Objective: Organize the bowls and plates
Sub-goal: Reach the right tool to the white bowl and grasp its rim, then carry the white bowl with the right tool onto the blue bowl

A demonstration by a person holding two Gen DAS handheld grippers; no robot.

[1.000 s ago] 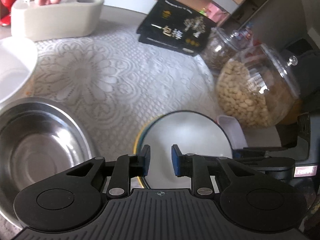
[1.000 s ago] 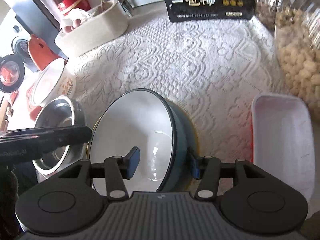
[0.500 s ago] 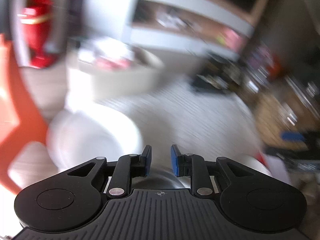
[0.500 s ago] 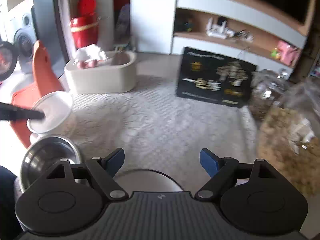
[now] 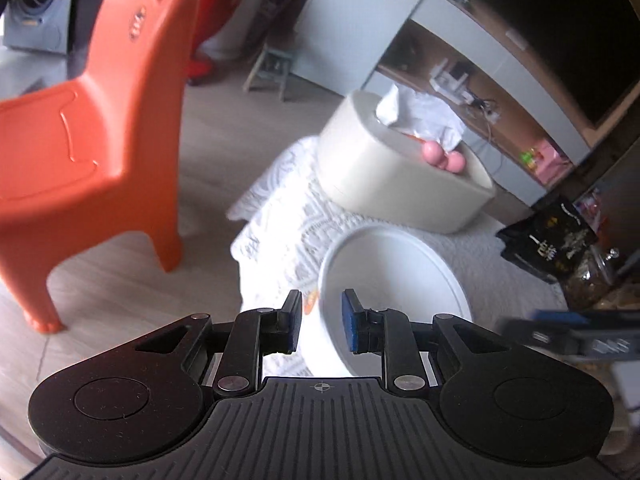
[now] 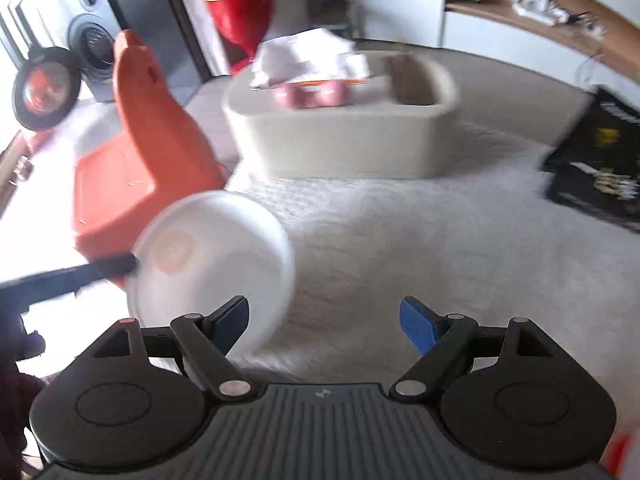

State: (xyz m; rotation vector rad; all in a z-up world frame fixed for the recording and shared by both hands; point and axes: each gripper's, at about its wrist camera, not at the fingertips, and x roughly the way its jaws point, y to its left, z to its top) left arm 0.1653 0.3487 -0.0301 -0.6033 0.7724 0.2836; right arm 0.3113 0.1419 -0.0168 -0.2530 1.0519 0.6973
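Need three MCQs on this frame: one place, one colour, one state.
1. Where is the white bowl rim relative to the fingers of the left gripper? A) between them B) left of both C) right of both
2. What colour is the plastic chair? A) blue B) orange C) green
3. What state is the right gripper in? A) shut on a bowl B) open, empty C) out of view

Answers: 1 A, the rim passes through the gap; 2 B, seat and back are orange in both views; 3 B, fingers are spread wide with nothing between them.
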